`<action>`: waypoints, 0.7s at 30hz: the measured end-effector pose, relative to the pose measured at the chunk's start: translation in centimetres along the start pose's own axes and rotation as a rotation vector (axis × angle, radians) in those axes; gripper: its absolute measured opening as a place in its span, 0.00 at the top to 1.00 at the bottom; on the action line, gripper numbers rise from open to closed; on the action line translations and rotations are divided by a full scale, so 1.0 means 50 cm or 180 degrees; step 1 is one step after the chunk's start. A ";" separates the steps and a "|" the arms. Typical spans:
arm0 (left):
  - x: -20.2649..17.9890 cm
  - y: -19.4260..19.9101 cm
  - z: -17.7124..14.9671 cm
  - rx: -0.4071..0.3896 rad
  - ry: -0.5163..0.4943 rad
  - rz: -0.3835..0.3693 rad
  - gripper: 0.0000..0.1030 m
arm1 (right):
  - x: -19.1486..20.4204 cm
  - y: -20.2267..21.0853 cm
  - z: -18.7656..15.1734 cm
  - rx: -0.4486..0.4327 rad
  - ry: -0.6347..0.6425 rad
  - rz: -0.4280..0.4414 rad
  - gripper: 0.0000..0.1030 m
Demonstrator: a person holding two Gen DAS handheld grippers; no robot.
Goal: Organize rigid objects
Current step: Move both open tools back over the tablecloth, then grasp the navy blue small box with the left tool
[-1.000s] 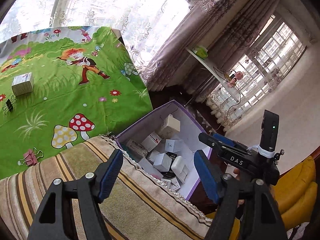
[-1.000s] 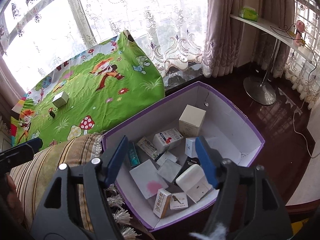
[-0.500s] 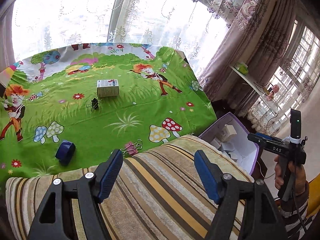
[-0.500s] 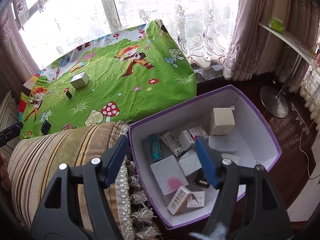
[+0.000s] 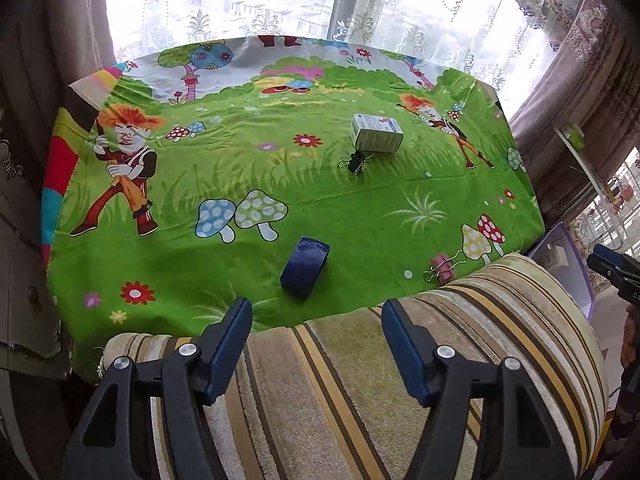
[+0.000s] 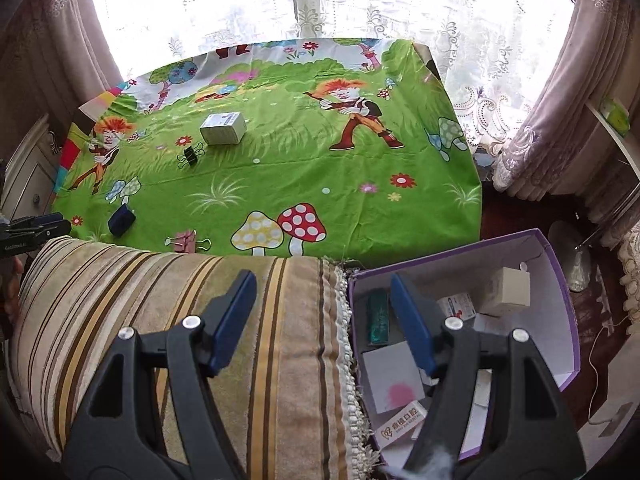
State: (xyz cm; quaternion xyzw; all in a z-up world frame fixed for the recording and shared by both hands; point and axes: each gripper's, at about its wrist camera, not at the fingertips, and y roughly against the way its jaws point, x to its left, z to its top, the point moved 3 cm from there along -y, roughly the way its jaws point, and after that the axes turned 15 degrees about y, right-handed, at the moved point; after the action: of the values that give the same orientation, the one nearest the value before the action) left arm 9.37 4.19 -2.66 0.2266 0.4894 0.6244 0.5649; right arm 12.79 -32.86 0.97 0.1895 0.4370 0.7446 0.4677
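- the small white box [image 5: 377,133] lies far back on the green surface [image 5: 360,208], a black clip [image 5: 355,162] just beside it.
- the blue box [image 5: 305,269] and pink clip [image 5: 442,266] lie nearer.
- your left gripper [image 5: 316,346] has just been closing, still parted and empty.
- your right gripper [image 6: 323,320] stands open, empty, by the purple box [image 6: 560,320].

Bright daylight through lace curtains [image 5: 280,4], window glare blown out; fisheye bending at dark corners; focus sharp

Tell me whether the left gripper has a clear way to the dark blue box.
Probably yes: the left gripper, jaws open and empty, faces the dark blue box, with only bare green cloth and striped cushion between.
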 end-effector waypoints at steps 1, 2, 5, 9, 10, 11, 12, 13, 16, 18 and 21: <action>0.002 -0.012 0.002 0.0060 -0.0002 0.0012 0.36 | 0.011 -0.004 0.008 0.0013 0.0056 0.0017 0.30; 0.004 -0.023 0.003 0.0119 -0.0005 0.0031 0.38 | 0.021 -0.007 0.016 0.0025 0.0107 0.0022 0.29; -0.003 -0.053 0.008 0.0271 -0.0066 0.0051 0.42 | 0.050 -0.014 0.039 0.0012 0.0269 0.0035 0.29; -0.015 -0.090 0.024 0.0393 -0.0157 0.0183 0.42 | 0.073 -0.022 0.068 -0.0030 0.0383 0.0077 0.29; -0.017 -0.102 0.027 0.0434 -0.0177 0.0212 0.42 | 0.076 -0.024 0.075 -0.0037 0.0408 0.0079 0.29; -0.019 -0.113 0.030 0.0464 -0.0192 0.0250 0.42 | 0.080 -0.028 0.082 -0.0041 0.0435 0.0082 0.28; -0.022 -0.124 0.034 0.0496 -0.0215 0.0289 0.42 | 0.083 -0.032 0.089 -0.0041 0.0460 0.0090 0.28; -0.025 -0.135 0.037 0.0525 -0.0245 0.0323 0.42 | 0.085 -0.037 0.097 -0.0043 0.0478 0.0098 0.27; -0.031 -0.161 0.049 0.0572 -0.0324 0.0447 0.43 | 0.085 -0.059 0.126 -0.0045 0.0495 0.0095 0.25; -0.032 -0.175 0.057 0.0599 -0.0338 0.0501 0.45 | 0.086 -0.076 0.152 -0.0044 0.0489 0.0102 0.25; -0.031 -0.192 0.062 0.0671 -0.0326 0.0516 0.54 | 0.089 -0.099 0.193 -0.0037 0.0489 0.0082 0.24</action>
State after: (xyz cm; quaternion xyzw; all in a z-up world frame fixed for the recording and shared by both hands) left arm 16.99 2.73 -9.26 0.3551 0.5030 0.6008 0.5099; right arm 19.92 -23.54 1.57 0.1348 0.4647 0.7655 0.4242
